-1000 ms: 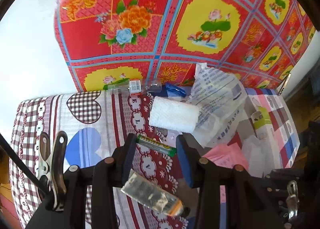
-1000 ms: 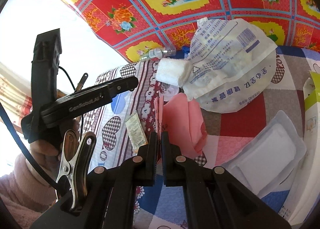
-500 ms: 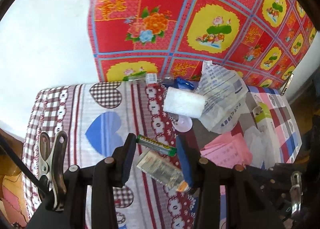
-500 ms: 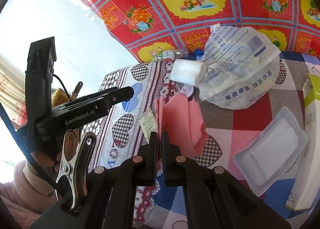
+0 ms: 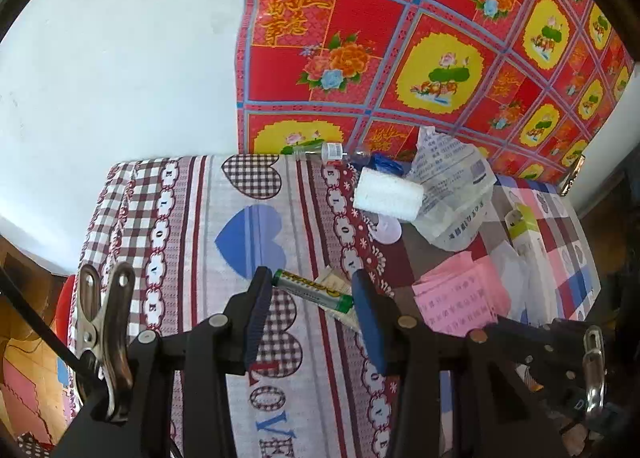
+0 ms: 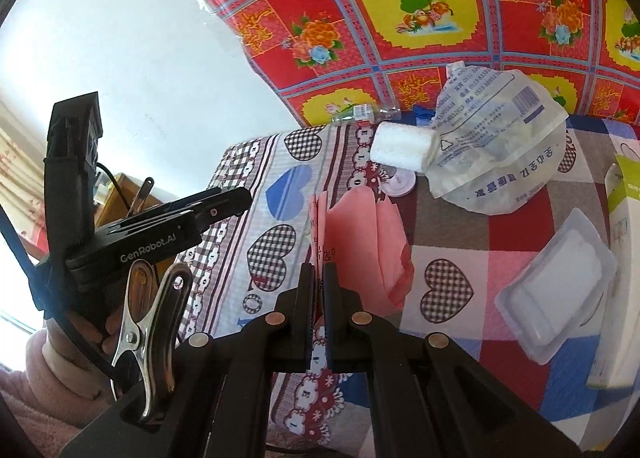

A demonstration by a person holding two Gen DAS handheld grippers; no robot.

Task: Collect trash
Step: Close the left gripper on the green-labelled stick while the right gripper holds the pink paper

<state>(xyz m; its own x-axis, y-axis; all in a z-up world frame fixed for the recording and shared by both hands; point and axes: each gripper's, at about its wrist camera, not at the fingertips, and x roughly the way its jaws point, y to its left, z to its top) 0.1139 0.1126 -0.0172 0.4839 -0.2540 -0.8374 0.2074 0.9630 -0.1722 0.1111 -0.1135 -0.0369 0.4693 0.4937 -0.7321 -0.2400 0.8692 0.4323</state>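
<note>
Left wrist view: your left gripper [image 5: 312, 290] pinches a green battery [image 5: 312, 289] end to end between its blue pads, so it sits crosswise and cannot roll free.
Below it: a small wrapper [image 5: 335, 290] lies flat on the heart-patterned cloth [image 5: 192, 226], partly hidden by the battery.
Far right: a gauze roll [image 5: 388, 196] touches a crumpled plastic bag [image 5: 452, 194], both uncollected.
Right wrist view: your right gripper [image 6: 319, 278] is pressed together on the edge of pink paper [image 6: 368, 242], which stands upright from the pinch.
Near right: a clear tray [image 6: 556, 286] rests on the cloth.
</note>
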